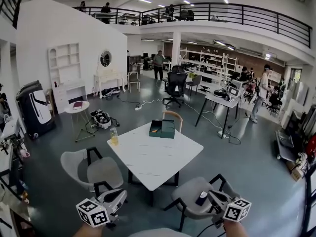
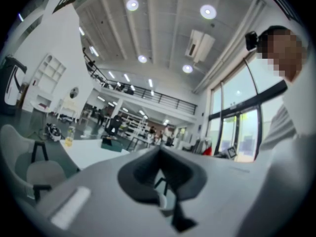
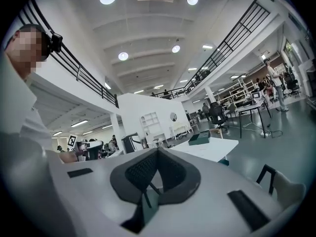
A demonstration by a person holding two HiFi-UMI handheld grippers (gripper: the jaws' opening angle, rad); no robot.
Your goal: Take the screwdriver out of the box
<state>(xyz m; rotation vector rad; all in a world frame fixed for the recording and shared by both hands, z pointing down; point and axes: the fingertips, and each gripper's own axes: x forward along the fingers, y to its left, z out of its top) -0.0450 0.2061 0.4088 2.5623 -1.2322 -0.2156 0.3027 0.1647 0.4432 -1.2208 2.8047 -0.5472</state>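
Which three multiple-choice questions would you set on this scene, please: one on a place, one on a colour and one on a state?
1. Where does the box stand?
A: on a chair
B: at the far edge of the white table
C: on the floor

2. What colour is the liquid in the bottle?
A: blue
B: red
C: yellow

3. How do the jaws of the left gripper stand?
A: together, with nothing between them
B: wide apart
C: shut on the bottle

Answers:
1 B: the head view shows the box on the tabletop's far side.
2 C: the bottle at the table's left corner looks yellowish.
3 A: the left gripper view shows the jaws meeting with nothing held.
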